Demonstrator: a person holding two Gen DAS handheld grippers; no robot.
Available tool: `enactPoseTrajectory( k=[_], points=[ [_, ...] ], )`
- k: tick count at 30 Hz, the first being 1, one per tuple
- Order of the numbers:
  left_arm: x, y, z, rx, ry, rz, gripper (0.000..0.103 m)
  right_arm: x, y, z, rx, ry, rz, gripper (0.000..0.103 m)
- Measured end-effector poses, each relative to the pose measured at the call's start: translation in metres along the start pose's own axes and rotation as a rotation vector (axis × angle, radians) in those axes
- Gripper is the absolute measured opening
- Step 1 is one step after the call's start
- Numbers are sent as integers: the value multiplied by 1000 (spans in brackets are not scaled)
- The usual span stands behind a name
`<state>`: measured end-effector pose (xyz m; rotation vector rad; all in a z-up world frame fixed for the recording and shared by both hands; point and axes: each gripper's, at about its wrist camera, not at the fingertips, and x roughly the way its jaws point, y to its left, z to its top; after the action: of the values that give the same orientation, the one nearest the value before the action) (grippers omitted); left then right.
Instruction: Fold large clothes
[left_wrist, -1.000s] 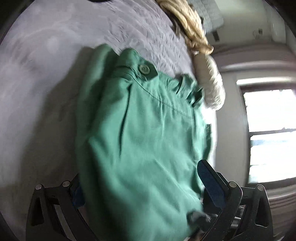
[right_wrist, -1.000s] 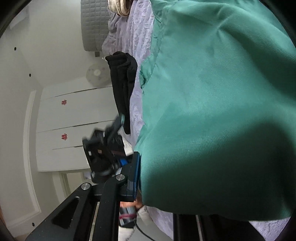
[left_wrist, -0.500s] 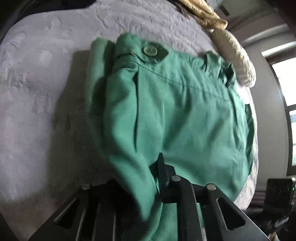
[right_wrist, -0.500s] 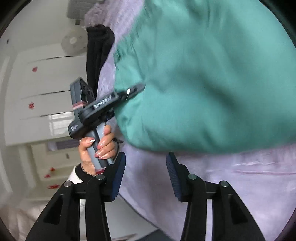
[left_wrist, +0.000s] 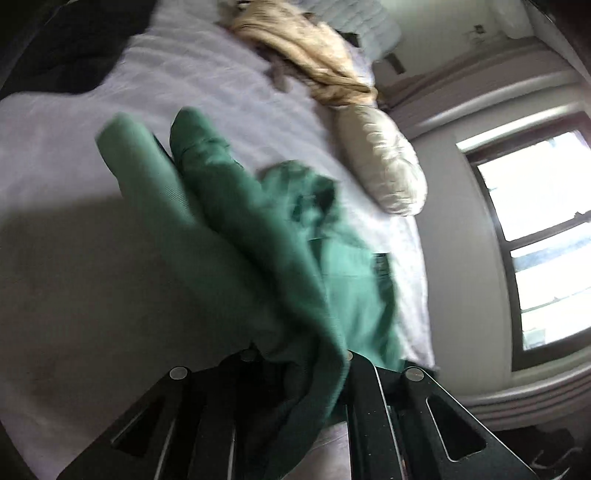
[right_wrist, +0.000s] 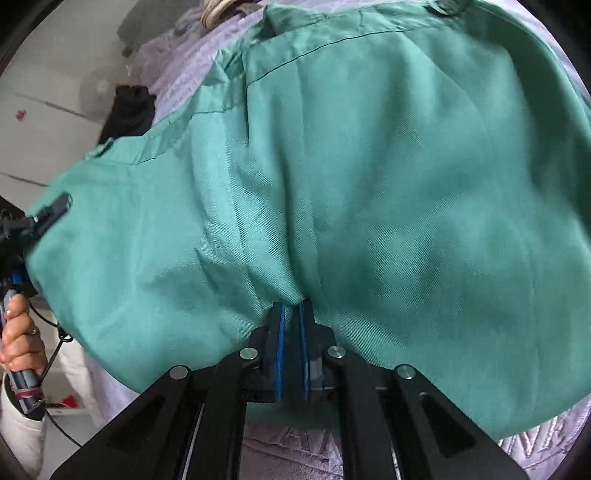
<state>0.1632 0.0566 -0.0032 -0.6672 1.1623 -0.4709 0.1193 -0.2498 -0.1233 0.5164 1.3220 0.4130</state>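
A green garment (right_wrist: 369, 184), folded, with a buttoned waistband at its far edge, lies on the pale lilac bedspread (right_wrist: 295, 450). My right gripper (right_wrist: 291, 306) is shut on a pinch of the garment's near edge. In the left wrist view the same green garment (left_wrist: 266, 251) rises in a ridge from the bedspread (left_wrist: 92, 277) into my left gripper (left_wrist: 299, 354), which is shut on the cloth; the fingertips are hidden under the fabric. The left gripper also shows at the garment's left edge in the right wrist view (right_wrist: 48, 214).
A tan garment (left_wrist: 314, 62) and a cream pillow (left_wrist: 384, 162) lie at the far end of the bed. Black clothing (right_wrist: 129, 110) hangs at the bed's left side. A window (left_wrist: 535, 236) is on the right wall. White cupboard doors (right_wrist: 37, 122) stand beyond the bed.
My right gripper, open above the bedspread half a second ago, has closed on the garment's near edge. My left gripper, still shut on the cloth, has lifted its edge into a ridge.
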Motion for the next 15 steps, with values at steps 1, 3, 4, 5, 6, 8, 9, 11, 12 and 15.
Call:
enactPoseTrajectory(
  k=[1, 3, 4, 5, 6, 8, 9, 11, 12, 15],
  points=[
    [5, -13, 2, 13, -1, -15, 11, -3, -8, -1, 17, 1, 32, 9],
    [25, -46, 5, 47, 6, -50, 11, -7, -22, -3, 58, 8, 102, 8],
    [35, -61, 6, 66, 12, -59, 11, -10, -30, -4, 84, 7, 146, 9],
    [51, -78, 5, 94, 27, -61, 11, -14, -36, -4, 105, 1, 177, 9],
    [70, -93, 4, 123, 48, -53, 11, -22, -45, -4, 128, -12, 215, 9],
    [108, -117, -3, 180, 94, -26, 11, -35, -60, -5, 168, -48, 267, 10],
    [130, -126, -9, 213, 116, -2, 11, -43, -71, -7, 191, -68, 291, 10],
    [167, -135, -18, 239, 164, 37, 11, -55, -92, -8, 237, -98, 324, 10],
    [185, -137, -22, 245, 190, 58, 11, -60, -107, -10, 269, -107, 345, 10],
    [217, -147, -36, 303, 216, 155, 11, -66, -134, -11, 319, -113, 379, 10]
  ],
)
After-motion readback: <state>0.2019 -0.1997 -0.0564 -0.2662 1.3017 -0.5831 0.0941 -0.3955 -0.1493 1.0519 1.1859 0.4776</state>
